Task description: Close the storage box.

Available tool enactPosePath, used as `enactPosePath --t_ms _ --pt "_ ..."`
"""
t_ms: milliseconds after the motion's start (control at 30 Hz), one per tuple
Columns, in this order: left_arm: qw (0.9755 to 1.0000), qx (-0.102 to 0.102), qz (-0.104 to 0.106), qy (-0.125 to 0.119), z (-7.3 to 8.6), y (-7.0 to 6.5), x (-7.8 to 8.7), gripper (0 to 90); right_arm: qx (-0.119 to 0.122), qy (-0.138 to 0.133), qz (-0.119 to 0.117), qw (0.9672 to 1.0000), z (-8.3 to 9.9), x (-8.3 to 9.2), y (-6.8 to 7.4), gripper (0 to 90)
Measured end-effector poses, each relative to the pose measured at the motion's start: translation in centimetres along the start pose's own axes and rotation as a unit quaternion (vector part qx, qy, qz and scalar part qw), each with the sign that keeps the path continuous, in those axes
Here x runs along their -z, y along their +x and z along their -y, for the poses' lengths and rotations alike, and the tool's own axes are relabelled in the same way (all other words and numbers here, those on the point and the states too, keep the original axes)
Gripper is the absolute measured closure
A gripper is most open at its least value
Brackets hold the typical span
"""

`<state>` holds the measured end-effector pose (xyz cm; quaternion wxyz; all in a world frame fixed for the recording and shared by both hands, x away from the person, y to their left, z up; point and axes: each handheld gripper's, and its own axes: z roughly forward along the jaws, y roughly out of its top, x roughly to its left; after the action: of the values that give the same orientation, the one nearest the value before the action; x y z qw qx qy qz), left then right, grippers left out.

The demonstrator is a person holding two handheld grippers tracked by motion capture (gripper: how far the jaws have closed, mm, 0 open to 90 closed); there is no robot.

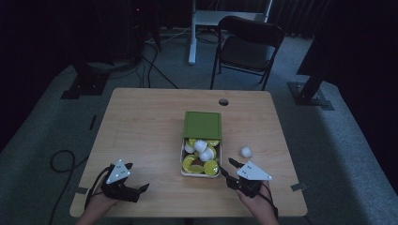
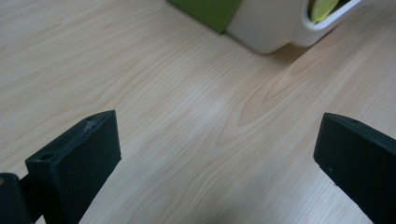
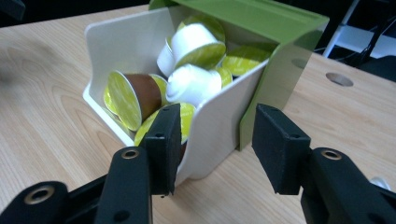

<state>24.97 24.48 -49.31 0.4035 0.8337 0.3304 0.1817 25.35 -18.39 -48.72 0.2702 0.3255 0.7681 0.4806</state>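
Tongs first: your right tongs (image 3: 215,144) are straddling the near corner wall of the white tray (image 3: 219,116), one pad inside among the capsules (image 3: 194,84), one outside, not yet pressing. You're wanting a square bite on that wall before closing. Left tongs (image 2: 210,158) are hanging wide apart over bare worktop (image 2: 163,93), tray ahead. Loose capsule (image 1: 246,151) beyond the right tongs; worktop edge right behind both.

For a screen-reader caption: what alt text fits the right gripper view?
A hand-held gripper straddles the near wall of a white tray of coffee pods, one jaw inside, one outside. A green sleeve covers the tray's far end on a wooden table.
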Motion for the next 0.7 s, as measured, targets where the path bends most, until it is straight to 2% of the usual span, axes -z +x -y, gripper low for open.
enactPosePath --t_ms 33,67,100,167,233,300,333,467,500,567,600,700 --pt "1.0 -0.001 0.007 0.0 -0.6 -0.4 -0.5 0.6 0.0 0.0 0.004 1.0 0.1 0.0 0.0 56.0" --pt "1.0 -0.001 0.007 0.0 -0.6 -0.4 -0.5 0.7 0.0 0.0 0.004 1.0 0.1 0.0 0.0 56.0" --pt "0.9998 0.0 0.022 0.005 -1.1 -0.9 -1.1 0.6 -0.002 -0.002 0.004 1.0 0.1 0.0 0.1 57.6" --pt "0.9996 0.0 0.026 0.005 -1.3 -1.1 -1.3 0.6 -0.002 -0.003 0.002 1.0 0.1 0.1 0.3 60.1" --pt "0.9992 -0.003 0.04 0.001 -2.0 -2.1 -2.0 0.7 0.0 -0.005 0.001 1.0 0.1 0.2 0.6 64.0" --pt "0.9991 -0.005 0.043 0.001 -2.2 -2.4 -2.2 0.7 0.0 -0.007 -0.002 1.0 0.0 0.2 0.7 64.1" --pt "0.9991 -0.008 0.041 -0.001 -2.4 -2.8 -2.4 5.7 0.005 -0.012 0.004 0.9999 0.0 0.4 0.9 66.9" --pt "0.9993 -0.013 0.032 -0.013 -3.3 -3.8 -3.1 9.5 0.003 -0.014 0.003 0.9999 0.0 0.4 0.8 68.0" --pt "0.9994 -0.015 0.022 -0.021 -3.5 -4.0 -3.2 20.9 0.005 -0.009 0.0 1.0 0.0 0.3 0.9 67.9" --pt "0.999 -0.012 0.024 -0.037 -3.9 -4.2 -3.4 20.8 0.006 -0.006 0.001 1.0 0.1 0.3 0.9 67.5" --pt "0.9987 -0.014 0.015 -0.048 -4.3 -4.4 -3.6 20.9 0.005 -0.004 0.001 1.0 0.3 0.2 0.9 66.6" --pt "0.9984 -0.016 0.007 -0.055 -4.7 -4.4 -3.9 20.7 0.002 -0.003 0.002 1.0 0.4 0.1 0.9 64.4"
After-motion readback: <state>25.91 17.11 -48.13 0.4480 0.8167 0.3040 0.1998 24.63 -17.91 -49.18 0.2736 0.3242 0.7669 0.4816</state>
